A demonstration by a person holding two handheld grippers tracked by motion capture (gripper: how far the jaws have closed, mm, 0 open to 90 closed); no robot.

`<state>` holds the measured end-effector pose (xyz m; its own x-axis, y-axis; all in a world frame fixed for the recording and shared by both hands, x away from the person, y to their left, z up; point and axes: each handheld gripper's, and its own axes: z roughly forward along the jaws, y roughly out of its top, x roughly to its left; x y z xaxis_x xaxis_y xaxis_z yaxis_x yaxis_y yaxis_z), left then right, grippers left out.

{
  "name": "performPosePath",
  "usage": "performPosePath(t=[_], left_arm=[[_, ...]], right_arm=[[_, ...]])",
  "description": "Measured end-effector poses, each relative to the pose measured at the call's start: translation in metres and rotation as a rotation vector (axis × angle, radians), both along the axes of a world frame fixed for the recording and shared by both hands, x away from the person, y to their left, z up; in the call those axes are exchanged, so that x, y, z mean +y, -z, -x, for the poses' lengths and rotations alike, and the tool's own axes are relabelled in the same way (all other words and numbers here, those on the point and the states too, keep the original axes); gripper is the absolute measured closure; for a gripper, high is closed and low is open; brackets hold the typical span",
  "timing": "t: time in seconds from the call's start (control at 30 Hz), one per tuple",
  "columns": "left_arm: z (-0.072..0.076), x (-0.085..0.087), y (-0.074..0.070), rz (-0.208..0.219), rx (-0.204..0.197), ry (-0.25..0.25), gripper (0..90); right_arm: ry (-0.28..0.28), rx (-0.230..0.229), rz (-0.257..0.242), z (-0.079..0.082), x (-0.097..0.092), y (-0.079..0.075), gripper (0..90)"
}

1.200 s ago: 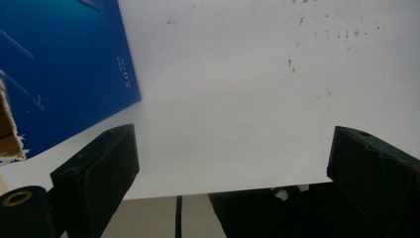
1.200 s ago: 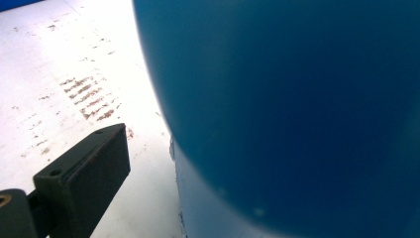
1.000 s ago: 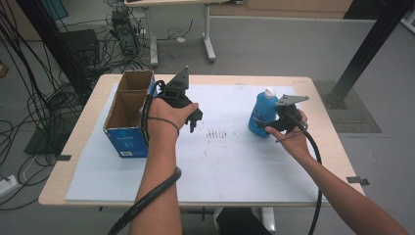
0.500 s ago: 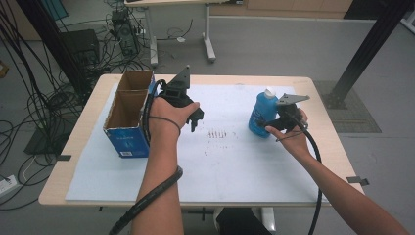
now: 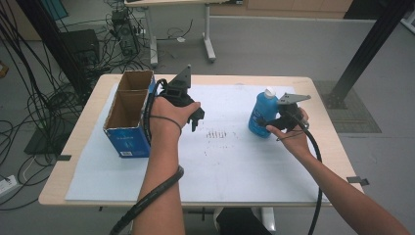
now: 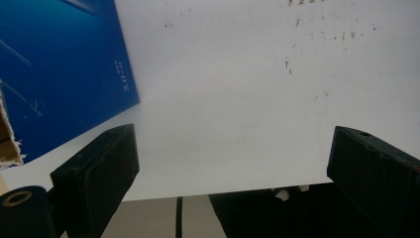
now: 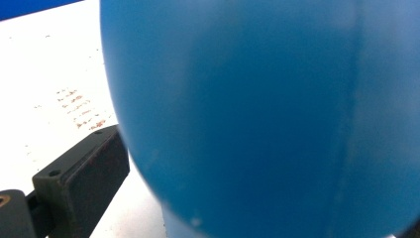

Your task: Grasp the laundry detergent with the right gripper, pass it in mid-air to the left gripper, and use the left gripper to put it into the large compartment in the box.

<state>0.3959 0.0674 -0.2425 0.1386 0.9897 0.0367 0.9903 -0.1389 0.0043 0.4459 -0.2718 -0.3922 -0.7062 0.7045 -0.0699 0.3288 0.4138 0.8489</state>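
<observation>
High view puts the blue bottle (image 5: 259,115) upright at about two o'clock on the white sheet (image 5: 235,161), with my right gripper (image 5: 274,120) closed in around its body from the right. Right gripper view has that bottle (image 7: 267,114) pressed close between the jaws, one jaw touching its left flank; I cannot tell whether the squeeze is firm. Smooth, rounded plastic with a faint seam: I judge it slick and slightly yielding, moderately heavy if full, so mid-body below the white cap (image 5: 268,91) seems the safest hold.

My left gripper (image 5: 195,117) hovers near eleven o'clock, jaws spread wide and empty over the sheet (image 6: 228,99) in the left gripper view. Beside it stands the cardboard box (image 5: 127,117), open-topped, stiff, with a glossy blue printed side (image 6: 59,74) and a ragged torn edge.
</observation>
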Motion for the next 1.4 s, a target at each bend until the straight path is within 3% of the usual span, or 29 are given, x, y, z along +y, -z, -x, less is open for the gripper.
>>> performPosePath(t=[1.4], left_arm=[[-0.0003, -0.0035, -0.0025, -0.002, -0.001, 0.005, 6.3]], right_arm=[[-0.004, -0.005, 0.006, 0.0006, -0.0008, -0.0011, 1.5]])
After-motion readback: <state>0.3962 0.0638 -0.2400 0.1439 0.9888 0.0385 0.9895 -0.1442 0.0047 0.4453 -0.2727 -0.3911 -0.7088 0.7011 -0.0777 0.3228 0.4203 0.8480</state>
